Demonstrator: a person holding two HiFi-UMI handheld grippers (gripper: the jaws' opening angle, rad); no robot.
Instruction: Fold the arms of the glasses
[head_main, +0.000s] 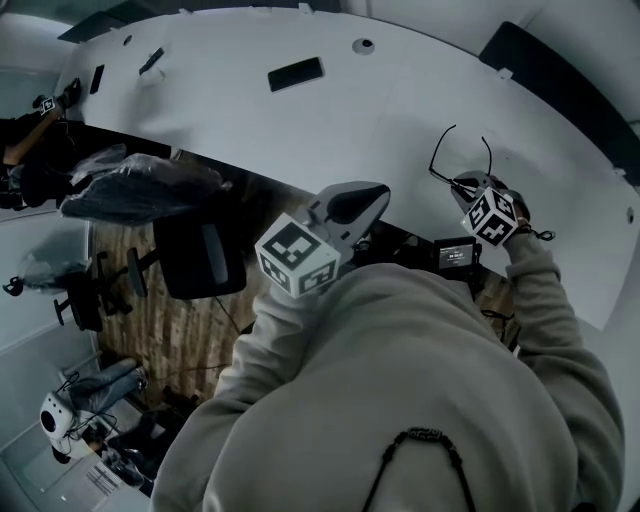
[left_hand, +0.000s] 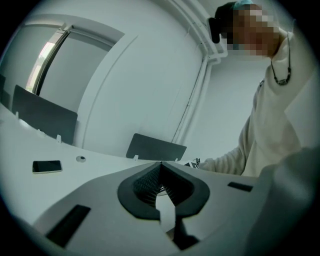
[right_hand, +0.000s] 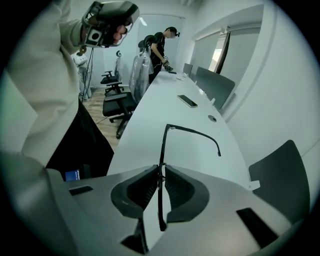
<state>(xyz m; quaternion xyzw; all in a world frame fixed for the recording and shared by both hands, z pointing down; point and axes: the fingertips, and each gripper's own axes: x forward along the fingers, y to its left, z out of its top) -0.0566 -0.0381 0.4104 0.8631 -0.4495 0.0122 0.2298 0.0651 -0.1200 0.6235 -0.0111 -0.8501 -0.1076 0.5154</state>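
The black thin-rimmed glasses (head_main: 437, 155) hang above the white table (head_main: 330, 120) at the right, both arms spread and pointing away from me. My right gripper (head_main: 463, 186) is shut on their front frame. In the right gripper view the frame (right_hand: 161, 150) stands edge-on between the pads, and one arm (right_hand: 196, 132) reaches out over the table. My left gripper (head_main: 352, 206) is held in front of my chest, off the table edge. It is shut with nothing between its pads (left_hand: 161, 186).
A black phone (head_main: 295, 73) and a round grommet (head_main: 363, 45) lie further along the table. Dark divider panels (right_hand: 212, 85) line its far side. Office chairs (head_main: 195, 255) stand on the wooden floor to the left. Another person (right_hand: 162, 47) works at the table's far end.
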